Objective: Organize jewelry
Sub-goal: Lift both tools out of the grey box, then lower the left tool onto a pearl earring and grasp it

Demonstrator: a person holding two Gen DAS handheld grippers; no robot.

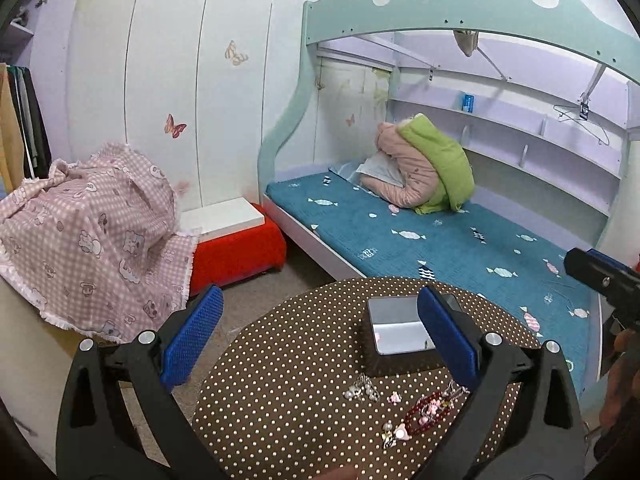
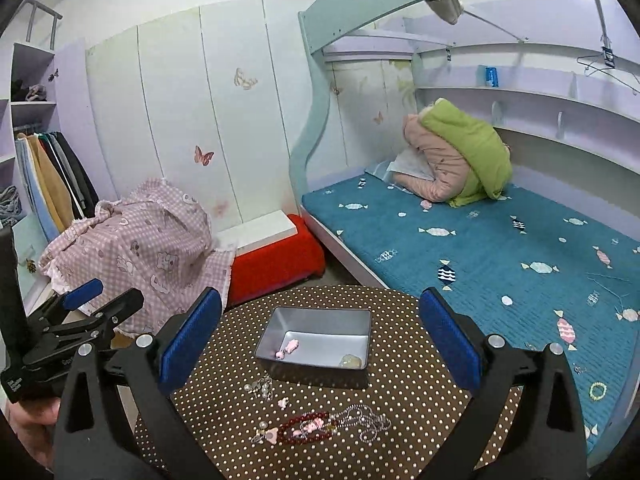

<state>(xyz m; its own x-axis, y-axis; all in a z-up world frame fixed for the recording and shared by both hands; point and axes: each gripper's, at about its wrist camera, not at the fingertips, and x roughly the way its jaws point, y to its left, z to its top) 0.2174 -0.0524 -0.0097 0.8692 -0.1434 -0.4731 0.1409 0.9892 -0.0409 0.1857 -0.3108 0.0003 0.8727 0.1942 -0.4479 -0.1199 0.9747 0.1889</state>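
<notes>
Your left gripper (image 1: 320, 344) hides part of the grey tin (image 1: 396, 330) behind its right pad, so only the right wrist view shows the pink charm (image 2: 289, 348) and a pale blurred piece inside the tin (image 2: 316, 340). Both your grippers' jaws stand wide, holding nothing; the right gripper (image 2: 320, 340) hangs over the round dotted surface (image 2: 224, 364). Loose jewelry (image 2: 320, 426) lies near its front edge, the dark red beads touching a silver chain. The blue bed (image 2: 500, 248) stands behind.
</notes>
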